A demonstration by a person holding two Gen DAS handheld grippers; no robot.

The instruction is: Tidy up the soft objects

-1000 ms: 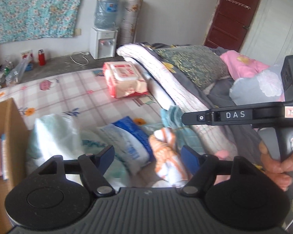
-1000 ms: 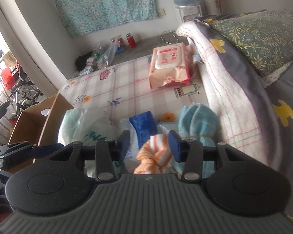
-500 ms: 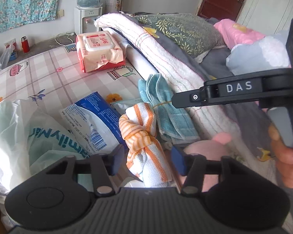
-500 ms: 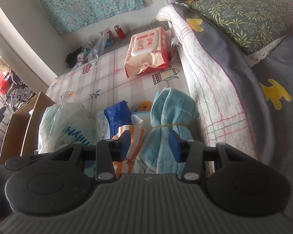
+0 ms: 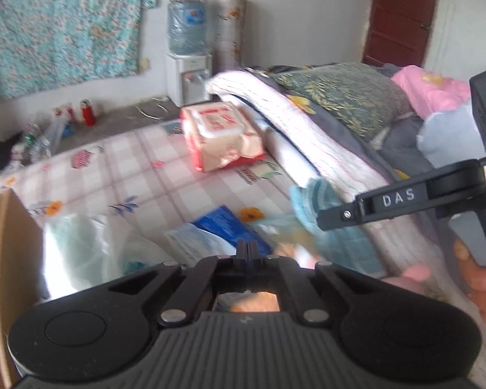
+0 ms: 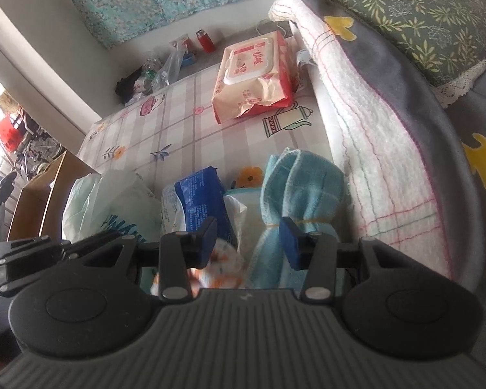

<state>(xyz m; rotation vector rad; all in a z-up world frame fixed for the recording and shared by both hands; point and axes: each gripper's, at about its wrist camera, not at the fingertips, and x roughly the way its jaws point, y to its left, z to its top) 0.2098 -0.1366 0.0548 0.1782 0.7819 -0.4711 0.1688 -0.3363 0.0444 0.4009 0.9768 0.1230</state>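
- Left wrist view: the left claw has its jaws pressed fully together with nothing seen between the tips; the orange-striped cloth shows only through the gap in the claw's frame. The right claw's side arm and the person's hand appear at the right edge, and a water dispenser and a brown door stand by the far wall.
- Right wrist view: the right claw stands partly apart, its pads clear of the tied teal towel just ahead; the orange-striped cloth lies low between the fingers.
- Room: the bed sheet is bare between the wipes pack and the blue packet; folded quilts close the right side, a cardboard box the left.
- Change: a second ago the left claw was wide; the right claw's gap is unchanged.
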